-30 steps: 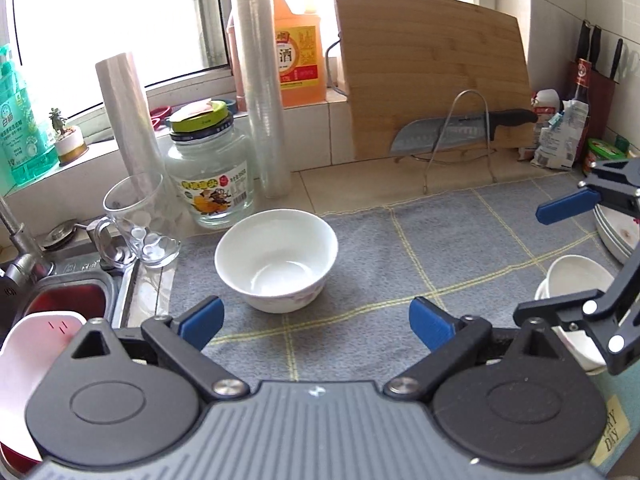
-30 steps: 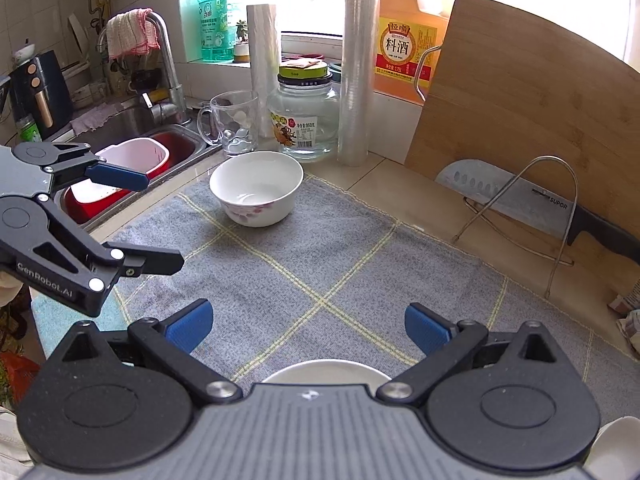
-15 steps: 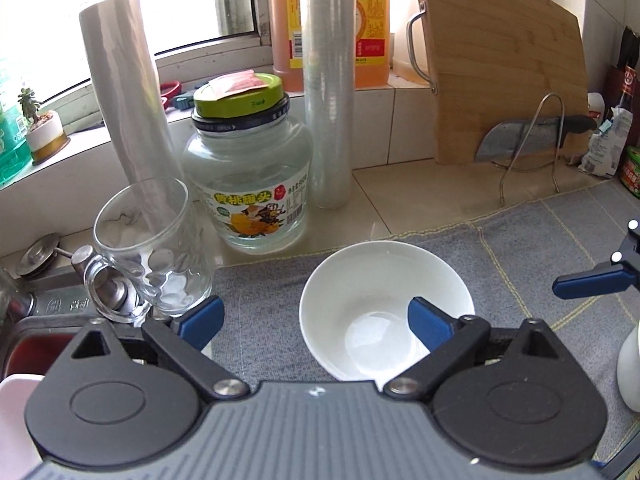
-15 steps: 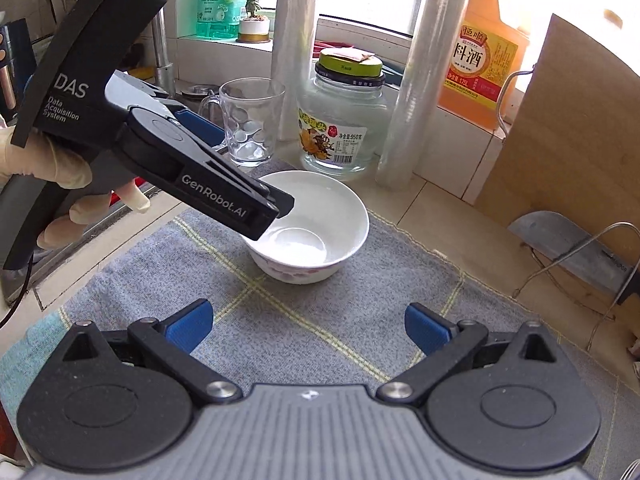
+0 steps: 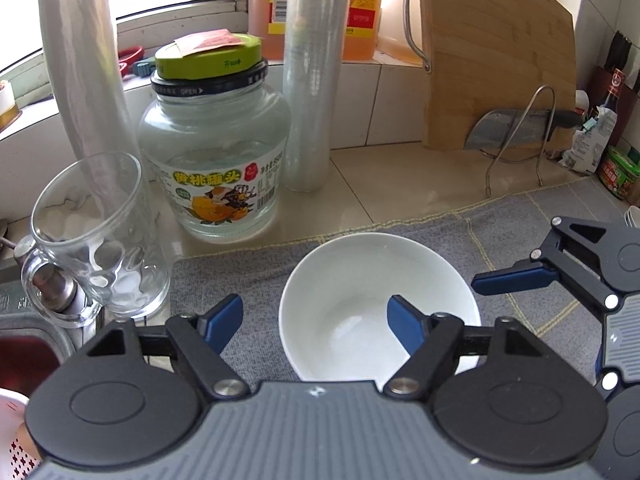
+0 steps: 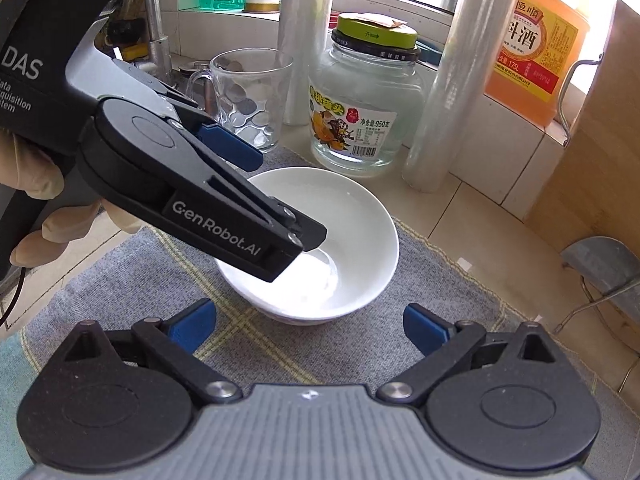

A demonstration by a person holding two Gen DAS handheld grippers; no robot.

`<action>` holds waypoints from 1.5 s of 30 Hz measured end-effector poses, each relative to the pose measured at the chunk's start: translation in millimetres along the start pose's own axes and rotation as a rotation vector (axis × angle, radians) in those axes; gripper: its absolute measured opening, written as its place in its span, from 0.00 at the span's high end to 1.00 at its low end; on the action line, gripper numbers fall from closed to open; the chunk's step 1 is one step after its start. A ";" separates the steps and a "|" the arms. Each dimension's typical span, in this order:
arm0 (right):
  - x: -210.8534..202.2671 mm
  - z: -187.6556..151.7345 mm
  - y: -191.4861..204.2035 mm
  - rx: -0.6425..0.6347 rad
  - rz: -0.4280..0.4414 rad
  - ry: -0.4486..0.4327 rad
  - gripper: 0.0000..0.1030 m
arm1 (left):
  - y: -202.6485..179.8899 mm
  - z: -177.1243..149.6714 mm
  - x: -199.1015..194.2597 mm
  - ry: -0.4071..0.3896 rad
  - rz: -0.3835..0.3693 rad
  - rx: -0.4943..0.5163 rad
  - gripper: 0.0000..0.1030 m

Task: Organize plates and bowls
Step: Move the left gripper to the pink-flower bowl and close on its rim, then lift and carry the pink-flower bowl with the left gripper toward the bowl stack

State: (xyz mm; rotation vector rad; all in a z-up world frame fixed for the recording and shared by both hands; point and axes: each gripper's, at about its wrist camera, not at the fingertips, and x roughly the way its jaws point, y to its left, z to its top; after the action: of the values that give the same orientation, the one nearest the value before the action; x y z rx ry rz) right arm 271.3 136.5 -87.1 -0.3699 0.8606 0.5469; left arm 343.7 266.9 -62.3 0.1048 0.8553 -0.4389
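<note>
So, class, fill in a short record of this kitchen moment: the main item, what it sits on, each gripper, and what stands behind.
Main item: white bowl, empty, upright
Surface: grey cloth mat
Left gripper: jaws just been closing, straddling the bowl's left rim, one finger inside, not yet pinching
Right gripper: open, short of the bowl
Behind: glass mug, glass jar, cutting board

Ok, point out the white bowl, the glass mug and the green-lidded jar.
white bowl point(image 5: 360, 280): left wrist view, inner wall.
glass mug point(image 5: 100, 248): left wrist view, clear side wall.
green-lidded jar point(image 6: 364, 92): right wrist view, glass body above the label.
</note>
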 end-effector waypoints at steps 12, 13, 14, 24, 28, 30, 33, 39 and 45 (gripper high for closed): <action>7.1 3.5 -4.1 -0.039 0.019 -0.017 0.09 | -1.9 10.6 11.5 0.041 -0.057 0.065 0.39; 7.0 3.8 -4.4 -0.040 0.018 -0.020 0.10 | -2.2 11.1 12.1 0.044 -0.057 0.072 0.40; 7.0 4.0 -4.6 -0.042 0.021 -0.021 0.11 | -2.8 11.9 12.9 0.048 -0.061 0.078 0.42; 9.3 5.6 -4.9 -0.049 0.042 -0.022 0.14 | -6.2 16.1 14.3 0.065 -0.075 0.114 0.45; 9.2 5.9 -5.1 -0.049 0.042 -0.018 0.14 | -9.9 16.5 13.3 0.067 -0.069 0.134 0.45; 8.3 5.7 -5.2 -0.046 0.042 -0.014 0.14 | -11.7 17.1 11.8 0.067 -0.072 0.140 0.45; 5.7 4.4 -5.6 -0.045 0.041 -0.011 0.14 | -15.0 18.0 9.2 0.065 -0.074 0.150 0.45; -8.6 2.1 -6.4 -0.043 0.049 -0.010 0.14 | -25.1 17.4 -0.4 0.062 -0.077 0.166 0.45; -31.5 -3.7 -7.4 -0.041 0.052 -0.011 0.14 | -42.4 15.1 -18.1 0.047 -0.081 0.174 0.45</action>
State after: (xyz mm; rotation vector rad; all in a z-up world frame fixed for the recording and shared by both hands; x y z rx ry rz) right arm 256.7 119.2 -63.7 -0.3827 0.8517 0.6147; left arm 326.4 230.6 -35.3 0.2427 0.8687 -0.5885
